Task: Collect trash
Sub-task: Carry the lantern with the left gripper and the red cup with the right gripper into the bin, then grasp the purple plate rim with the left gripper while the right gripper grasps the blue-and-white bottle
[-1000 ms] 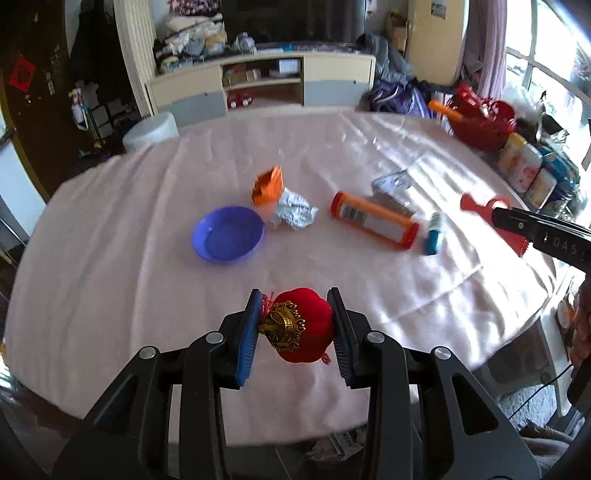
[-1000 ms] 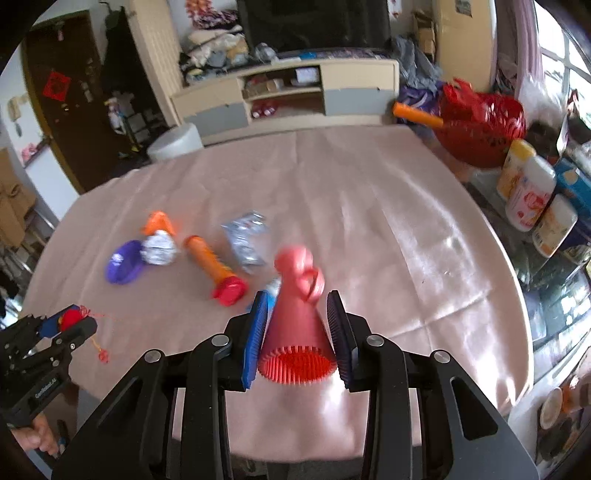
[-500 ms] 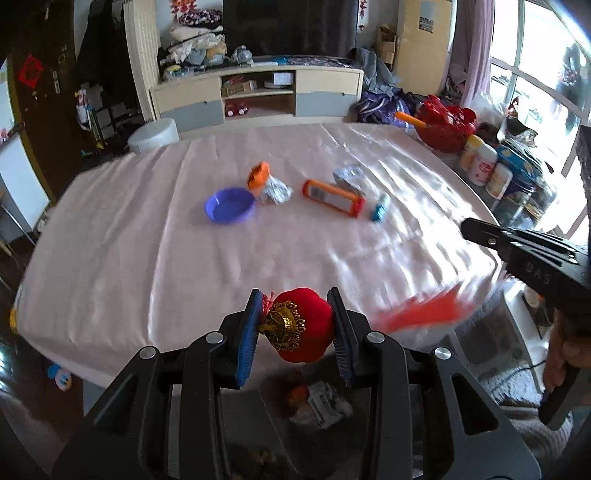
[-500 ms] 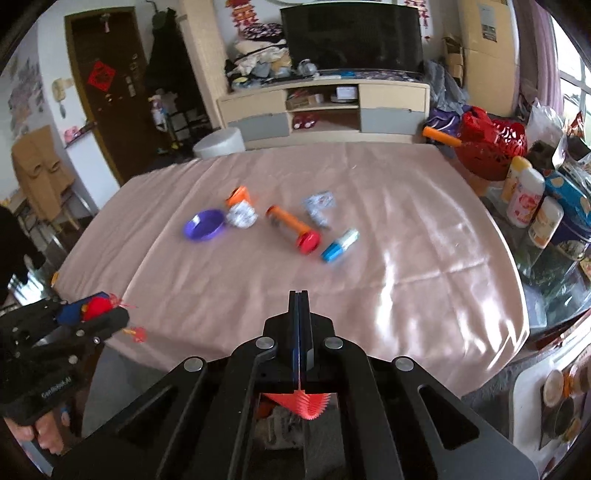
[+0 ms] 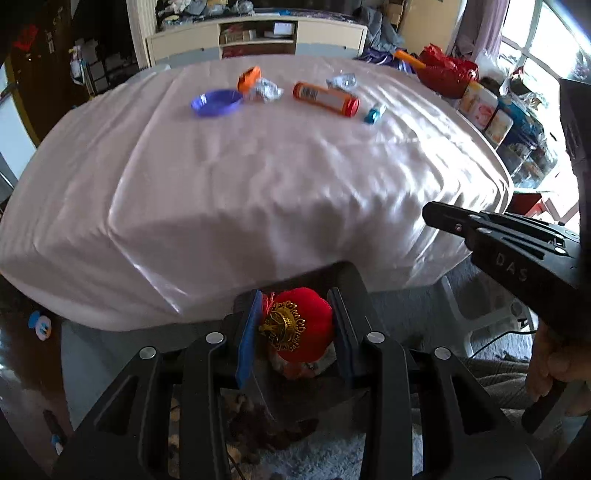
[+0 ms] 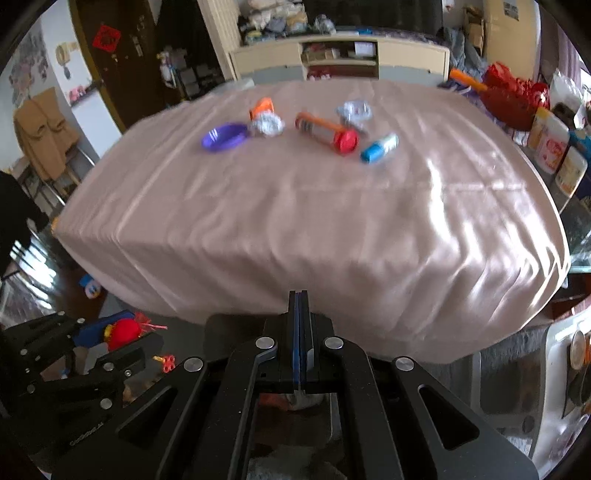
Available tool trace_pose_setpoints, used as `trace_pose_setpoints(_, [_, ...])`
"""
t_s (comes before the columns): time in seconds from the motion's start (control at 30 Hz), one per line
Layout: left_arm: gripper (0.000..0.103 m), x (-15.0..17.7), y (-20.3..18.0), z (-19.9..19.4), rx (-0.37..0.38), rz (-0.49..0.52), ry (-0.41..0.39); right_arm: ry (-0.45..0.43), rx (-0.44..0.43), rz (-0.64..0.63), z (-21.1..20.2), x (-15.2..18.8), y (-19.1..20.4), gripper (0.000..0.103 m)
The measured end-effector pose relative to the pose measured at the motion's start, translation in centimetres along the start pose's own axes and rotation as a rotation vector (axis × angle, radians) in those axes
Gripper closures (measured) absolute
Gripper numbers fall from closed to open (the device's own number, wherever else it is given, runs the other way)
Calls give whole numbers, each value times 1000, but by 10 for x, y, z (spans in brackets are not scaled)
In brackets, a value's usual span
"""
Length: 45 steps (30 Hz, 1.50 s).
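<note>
My left gripper (image 5: 295,326) is shut on a red lantern ornament (image 5: 310,321) with a gold cap, held past the table's near edge above a dark bin (image 5: 349,275) on the floor. Bits of trash (image 5: 295,369) lie in the bin under it. My right gripper (image 6: 300,306) is shut with nothing between its pads, also off the table edge. It shows at the right in the left wrist view (image 5: 439,216). On the pink tablecloth (image 5: 258,177) lie a purple bowl (image 5: 217,103), an orange wrapper (image 5: 248,78), a foil ball (image 5: 267,90), an orange tube (image 5: 325,99), a blue-white tube (image 5: 373,113) and a clear wrapper (image 5: 341,81).
Bottles (image 5: 480,105) and a red basket (image 5: 445,72) stand beside the table's right side. A low cabinet (image 5: 258,35) lines the back wall. A small toy (image 5: 40,325) lies on the floor at the left. A hand (image 5: 550,365) holds the right gripper's handle.
Both grippers pulled back from over the table and sank to the bin past its near edge. The right gripper let go of a red cone-shaped thing and shut. The left still holds the ornament.
</note>
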<state>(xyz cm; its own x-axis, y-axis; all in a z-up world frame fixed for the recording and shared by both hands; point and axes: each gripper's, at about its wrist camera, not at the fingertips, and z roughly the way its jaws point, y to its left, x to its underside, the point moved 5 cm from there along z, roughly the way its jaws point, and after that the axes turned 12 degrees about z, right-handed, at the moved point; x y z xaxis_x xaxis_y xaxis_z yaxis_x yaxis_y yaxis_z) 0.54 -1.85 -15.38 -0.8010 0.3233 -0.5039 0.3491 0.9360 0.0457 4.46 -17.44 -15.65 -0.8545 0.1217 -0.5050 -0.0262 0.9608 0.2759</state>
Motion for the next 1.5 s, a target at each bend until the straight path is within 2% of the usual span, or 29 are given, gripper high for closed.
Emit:
trace_pose_setpoints(0.23, [69,18,-1,22,25,-3,63,49,84,-3,22,11,-5,97])
trace_pose_setpoints(0.3, [69,21,-1,27,34,-5,76,47,105,-1,24,12,-9,84])
trace_pose_setpoints(0.33, [69,23,-2,28,37,-5,81,44,112,2,24,12,-11,66])
trace_pose_setpoints(0.37, [69,26,-3,31,42,-4,89,40,115,3,25,12,-12,53])
trace_pose_setpoints(0.47, [69,31,-5,36,53,-3,103,38,120,-1,27,12,-13,49])
trace_pose_setpoints(0.5, [69,33,-6,38,58,-4,108,39,121,1,27,13,-14,45])
trace_pose_setpoints(0.53, [67,34,-6,40,62,-5,112,37,125,1,27,13,-15,35])
trace_pose_setpoints(0.57, [62,36,-6,41,68,-5,116,32,130,1,28,13,-17,28])
trace_pose_setpoints(0.6, [59,37,-6,42,69,-5,119,31,131,1,28,13,-17,25])
trace_pose_setpoints(0.67, [41,38,-6,44,68,-1,121,31,127,6,27,13,-19,16])
trace_pose_setpoints(0.83, [18,36,-1,43,52,1,111,5,117,33,22,10,-26,8])
trace_pose_setpoints(0.93, [12,32,6,38,33,-4,87,-17,88,85,16,5,-34,6])
trace_pose_setpoints(1.2, [10,16,30,19,-69,-33,-14,-117,75,152,-9,-13,-55,4])
trace_pose_setpoints(1.33, [9,8,42,7,-32,-98,-63,-133,64,214,-15,-24,-73,4])
trace_pose_setpoints(1.5, [8,-11,55,-5,-38,-93,-88,-144,84,232,-17,-41,-83,4])
